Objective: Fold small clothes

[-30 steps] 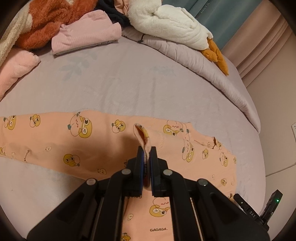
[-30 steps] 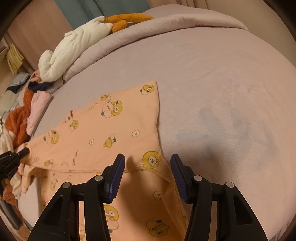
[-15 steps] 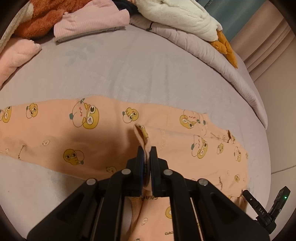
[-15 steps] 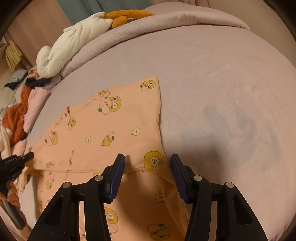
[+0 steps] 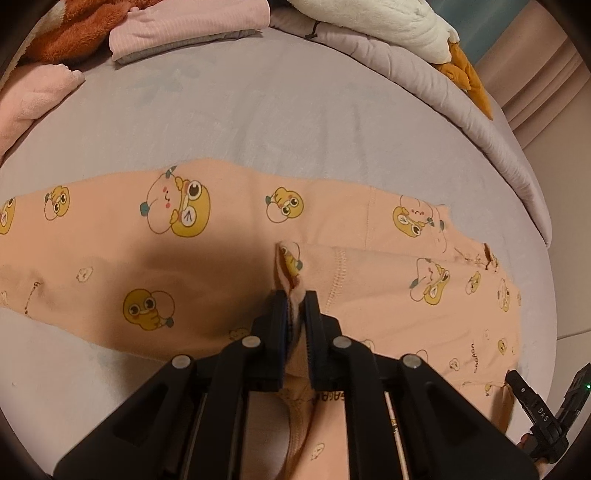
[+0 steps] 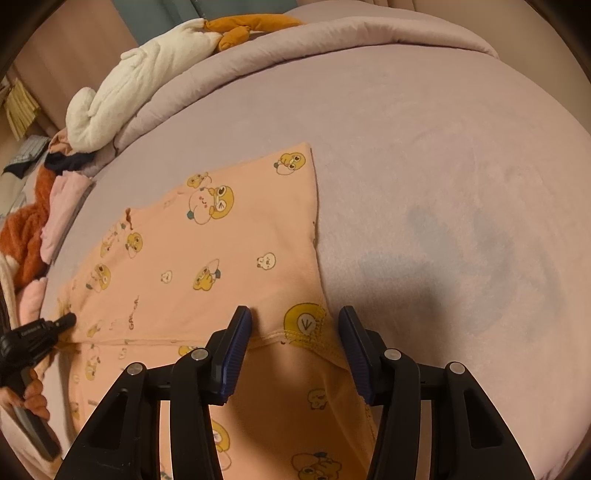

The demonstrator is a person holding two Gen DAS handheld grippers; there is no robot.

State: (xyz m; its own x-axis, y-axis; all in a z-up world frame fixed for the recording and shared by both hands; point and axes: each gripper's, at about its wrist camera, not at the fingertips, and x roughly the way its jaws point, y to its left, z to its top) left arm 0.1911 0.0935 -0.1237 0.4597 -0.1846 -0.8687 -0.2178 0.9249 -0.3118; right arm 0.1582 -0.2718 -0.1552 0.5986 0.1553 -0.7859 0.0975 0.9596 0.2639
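The left gripper [image 5: 294, 306] has a pinched-up ridge of the peach cartoon-print garment [image 5: 207, 280] between its pads; its jaws have just been easing apart, yet the cloth is not free of them. If it lets go unevenly, I judge the fold could spring back or land crooked. The right gripper [image 6: 295, 325] stands with its jaws apart over a stitched hem, touching nothing that I can see; closing there might gather two layers and drag the fold askew. The garment lies flat across the near half of the bed [image 6: 443, 184], its left end cut off in the left wrist view. Whether it is a top or trousers I cannot tell. Beyond, at the bed's far edge, lie a folded pink garment [image 5: 184, 33] and a white plush toy [image 6: 140, 81], partly cropped.
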